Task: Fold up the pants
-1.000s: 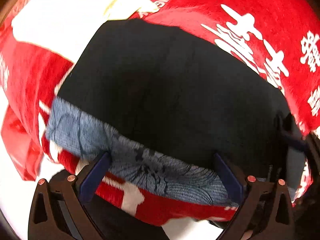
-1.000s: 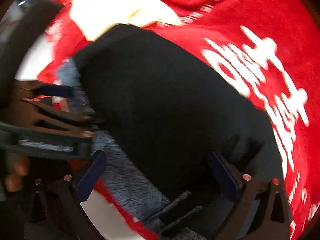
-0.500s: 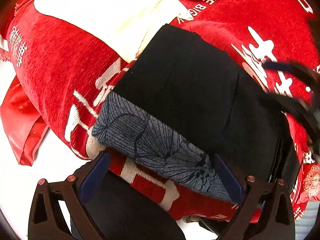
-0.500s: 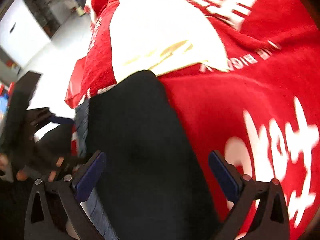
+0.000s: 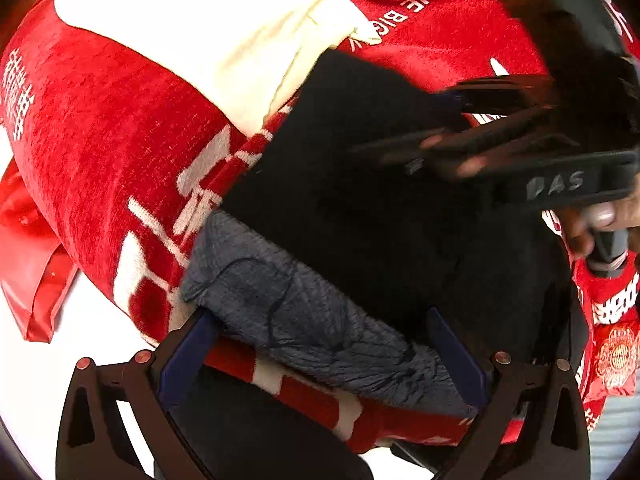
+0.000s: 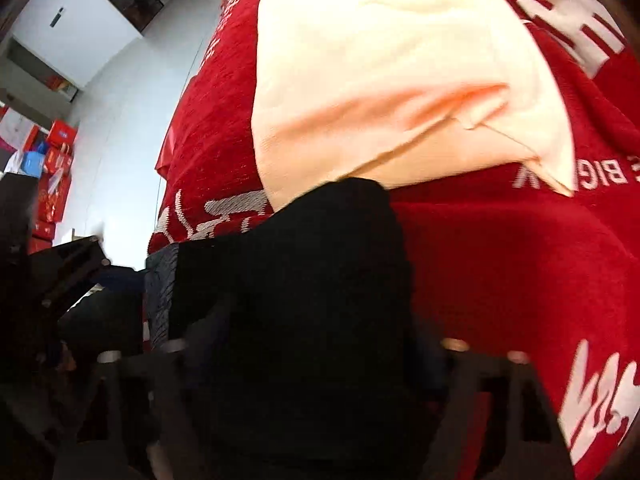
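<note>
Right gripper (image 6: 320, 364) jaws have just been closing around the folded black fabric pants (image 6: 304, 300); blur hides any contact. Left gripper (image 5: 320, 356) wide open, empty, over their blue-grey patterned lining (image 5: 304, 312). Pants lie on red woven blanket (image 5: 100, 152), beside cream cloth (image 5: 200, 28).

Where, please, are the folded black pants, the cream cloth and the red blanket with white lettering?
Folded black pants (image 5: 372, 204): left wrist view, middle of the top layer.
Cream cloth (image 5: 208, 28): left wrist view, its flat centre.
Red blanket with white lettering (image 5: 104, 128): left wrist view, a bare red patch.
</note>
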Demonstrator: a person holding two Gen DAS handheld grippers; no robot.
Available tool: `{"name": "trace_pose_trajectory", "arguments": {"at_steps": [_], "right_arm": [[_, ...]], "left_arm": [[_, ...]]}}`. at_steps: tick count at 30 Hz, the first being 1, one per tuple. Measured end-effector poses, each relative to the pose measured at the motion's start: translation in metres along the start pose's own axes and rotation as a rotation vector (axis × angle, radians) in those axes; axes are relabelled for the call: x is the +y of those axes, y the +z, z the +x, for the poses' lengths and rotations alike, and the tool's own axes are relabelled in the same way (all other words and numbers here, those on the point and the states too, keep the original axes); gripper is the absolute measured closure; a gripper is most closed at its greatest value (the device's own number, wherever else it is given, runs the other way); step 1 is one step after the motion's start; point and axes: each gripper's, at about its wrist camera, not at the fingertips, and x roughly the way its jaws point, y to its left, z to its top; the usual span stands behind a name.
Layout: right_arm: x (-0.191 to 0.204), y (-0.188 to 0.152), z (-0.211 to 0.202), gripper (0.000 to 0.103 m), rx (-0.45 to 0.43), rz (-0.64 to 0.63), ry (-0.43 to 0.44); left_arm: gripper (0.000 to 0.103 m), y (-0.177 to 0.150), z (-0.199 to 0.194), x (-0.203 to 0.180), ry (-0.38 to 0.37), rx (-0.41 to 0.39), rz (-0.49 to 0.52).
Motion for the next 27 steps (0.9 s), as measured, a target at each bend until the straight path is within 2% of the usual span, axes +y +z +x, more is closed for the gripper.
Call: {"name": "trace_pose_trajectory", "arguments": {"at_steps": [1, 3, 5, 7, 12, 15, 18, 20, 21, 23, 24, 27], "right_arm": [[0.002, -0.003, -0.006, 0.062, -0.009, -0.006, 0.014], [0.011, -0.01, -0.018, 0.07, -0.038, -0.029, 0.008], [0.024, -0.018, -0.028, 0.072, -0.079, -0.049, -0.003], [0.035, -0.023, -0.036, 0.073, -0.105, -0.056, -0.006], [0.045, -0.034, -0.059, 0.074, -0.159, -0.076, -0.006], [0.049, -0.04, -0.072, 0.074, -0.191, -0.09, -0.008], [0.053, -0.049, -0.083, 0.074, -0.204, -0.106, -0.012], [0.055, -0.047, -0.084, 0.074, -0.208, -0.12, -0.009], [0.055, -0.046, -0.085, 0.074, -0.206, -0.125, -0.003], [0.054, -0.042, -0.083, 0.074, -0.195, -0.133, 0.007], [0.055, -0.04, -0.082, 0.074, -0.191, -0.135, 0.007], [0.047, -0.036, -0.072, 0.073, -0.175, -0.111, 0.011]], "left_arm": [[0.0, 0.006, 0.001, -0.003, 0.01, -0.007, 0.008], [0.0, 0.012, -0.007, -0.006, 0.035, -0.027, 0.048], [0.0, 0.015, -0.023, 0.0, 0.052, -0.078, 0.086], [0.0, 0.017, -0.033, 0.006, 0.024, -0.1, 0.123], [0.0, 0.041, -0.031, 0.012, -0.073, -0.08, 0.278], [0.0, 0.057, -0.026, 0.012, -0.162, -0.06, 0.34], [0.0, 0.065, -0.026, 0.004, -0.207, -0.047, 0.436], [0.0, 0.068, -0.025, -0.001, -0.29, -0.029, 0.493], [0.0, 0.072, -0.022, -0.004, -0.377, 0.011, 0.513], [0.0, 0.072, -0.017, -0.01, -0.49, 0.068, 0.521], [0.0, 0.074, -0.012, -0.013, -0.527, 0.104, 0.524], [0.0, 0.069, 0.004, -0.025, -0.562, 0.195, 0.549]]}}
